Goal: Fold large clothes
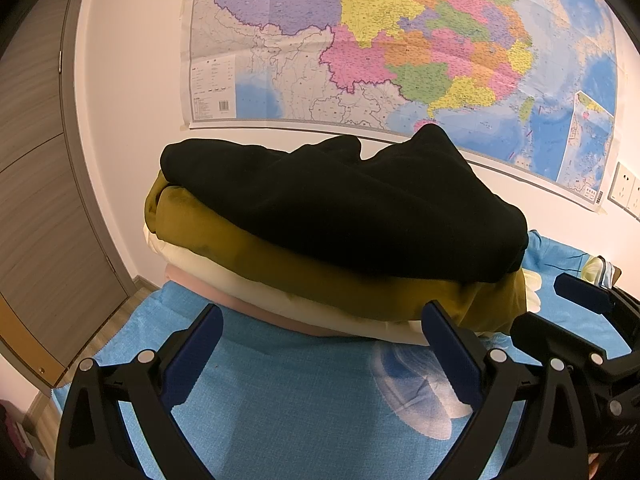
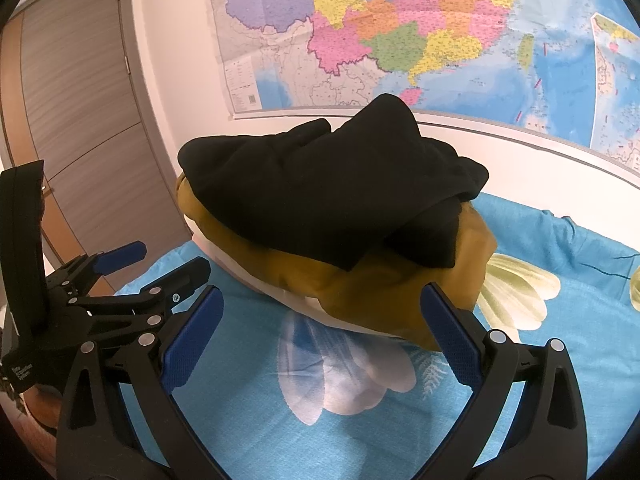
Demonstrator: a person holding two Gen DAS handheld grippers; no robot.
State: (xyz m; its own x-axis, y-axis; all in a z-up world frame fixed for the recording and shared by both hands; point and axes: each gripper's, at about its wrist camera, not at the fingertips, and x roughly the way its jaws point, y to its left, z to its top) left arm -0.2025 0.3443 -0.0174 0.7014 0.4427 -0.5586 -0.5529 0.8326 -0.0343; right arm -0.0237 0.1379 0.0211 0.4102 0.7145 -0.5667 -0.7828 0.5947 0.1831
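A stack of folded clothes lies on the blue bedsheet (image 1: 288, 396). On top is a black garment (image 1: 344, 204) (image 2: 328, 188), under it a mustard one (image 1: 248, 248) (image 2: 400, 280), then a cream one (image 1: 256, 284) and a pink one (image 1: 224, 296) at the bottom. My left gripper (image 1: 322, 318) stands open just short of the stack's near edge, nothing between its blue pads. My right gripper (image 2: 320, 300) is open too, in front of the stack's right half. The left gripper (image 2: 156, 264) also shows at the left of the right wrist view, and the right gripper (image 1: 560, 304) at the right of the left wrist view.
A large coloured map (image 1: 400, 40) hangs on the white wall behind the bed. A grey wooden door (image 1: 36, 200) stands at the left. Wall sockets (image 1: 626, 192) sit at the right. The sheet (image 2: 560, 248) carries a pale flower print, and more fabric (image 1: 600, 270) lies far right.
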